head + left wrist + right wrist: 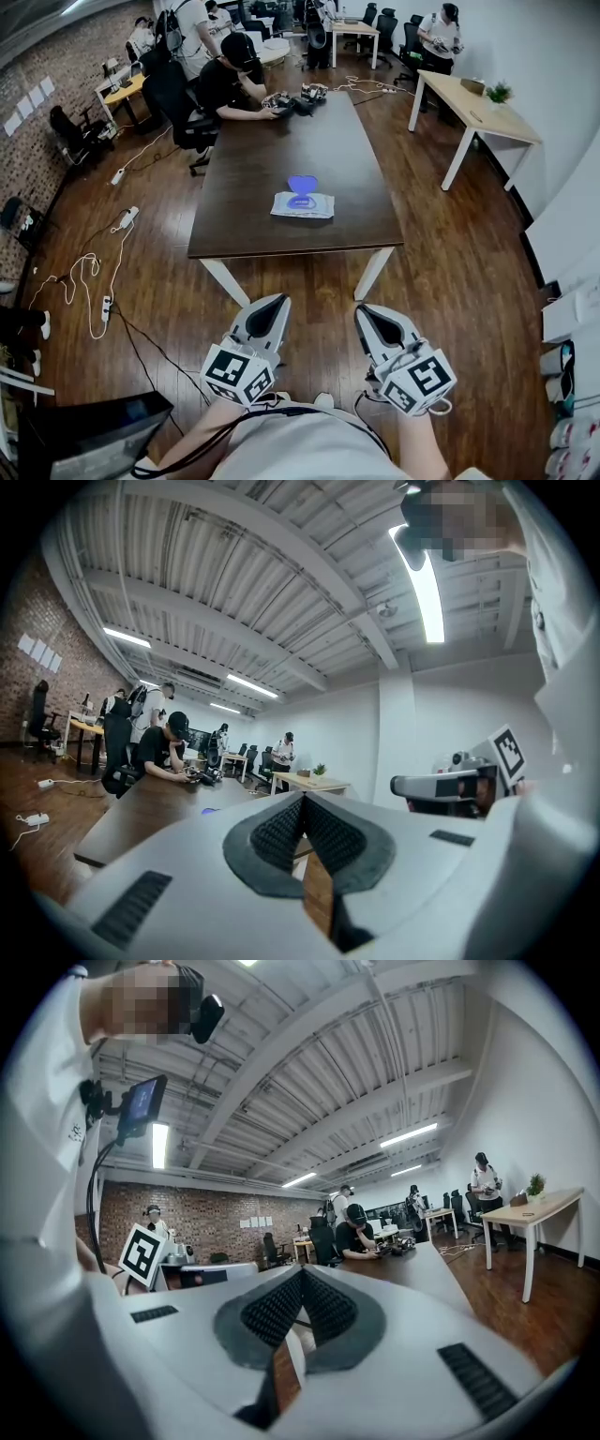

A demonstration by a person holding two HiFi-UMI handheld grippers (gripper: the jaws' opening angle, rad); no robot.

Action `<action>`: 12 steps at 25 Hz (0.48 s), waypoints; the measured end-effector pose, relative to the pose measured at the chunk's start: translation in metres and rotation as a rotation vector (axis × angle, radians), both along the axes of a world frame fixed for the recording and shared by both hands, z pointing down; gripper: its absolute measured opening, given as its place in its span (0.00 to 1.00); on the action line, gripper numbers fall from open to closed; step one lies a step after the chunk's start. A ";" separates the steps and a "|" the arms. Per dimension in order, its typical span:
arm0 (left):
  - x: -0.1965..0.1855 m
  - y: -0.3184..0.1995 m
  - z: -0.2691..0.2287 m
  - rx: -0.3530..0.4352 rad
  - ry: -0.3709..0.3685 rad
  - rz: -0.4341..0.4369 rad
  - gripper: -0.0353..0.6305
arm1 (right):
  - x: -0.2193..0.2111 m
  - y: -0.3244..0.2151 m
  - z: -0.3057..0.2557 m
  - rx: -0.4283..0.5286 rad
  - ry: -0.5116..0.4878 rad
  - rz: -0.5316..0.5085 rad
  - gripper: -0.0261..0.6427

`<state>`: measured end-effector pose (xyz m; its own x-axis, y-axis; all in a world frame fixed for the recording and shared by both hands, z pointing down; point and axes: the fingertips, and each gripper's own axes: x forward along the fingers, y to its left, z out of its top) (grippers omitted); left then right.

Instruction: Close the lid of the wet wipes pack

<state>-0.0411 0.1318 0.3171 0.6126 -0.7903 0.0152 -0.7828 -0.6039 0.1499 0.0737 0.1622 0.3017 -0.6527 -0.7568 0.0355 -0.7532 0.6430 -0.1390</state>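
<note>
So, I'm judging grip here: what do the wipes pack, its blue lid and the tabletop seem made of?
Flat white wet wipes pack: likely soft plastic film, slightly glossy. Its blue flip lid: rigid plastic, apparently translucent, from its bright glow. Long dark brown table: wood or wood-look laminate, satin; it reflects light softly.

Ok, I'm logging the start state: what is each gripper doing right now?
Left gripper: closed, holding nothing.
Right gripper: closed, holding nothing.
</note>
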 end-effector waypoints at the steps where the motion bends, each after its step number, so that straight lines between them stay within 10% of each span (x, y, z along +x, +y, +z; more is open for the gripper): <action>1: 0.003 0.002 0.000 -0.001 -0.001 -0.004 0.06 | 0.003 0.001 0.000 -0.001 0.000 -0.005 0.05; 12: 0.026 0.007 0.008 -0.027 -0.021 -0.034 0.06 | 0.029 0.005 0.013 -0.019 -0.021 -0.028 0.05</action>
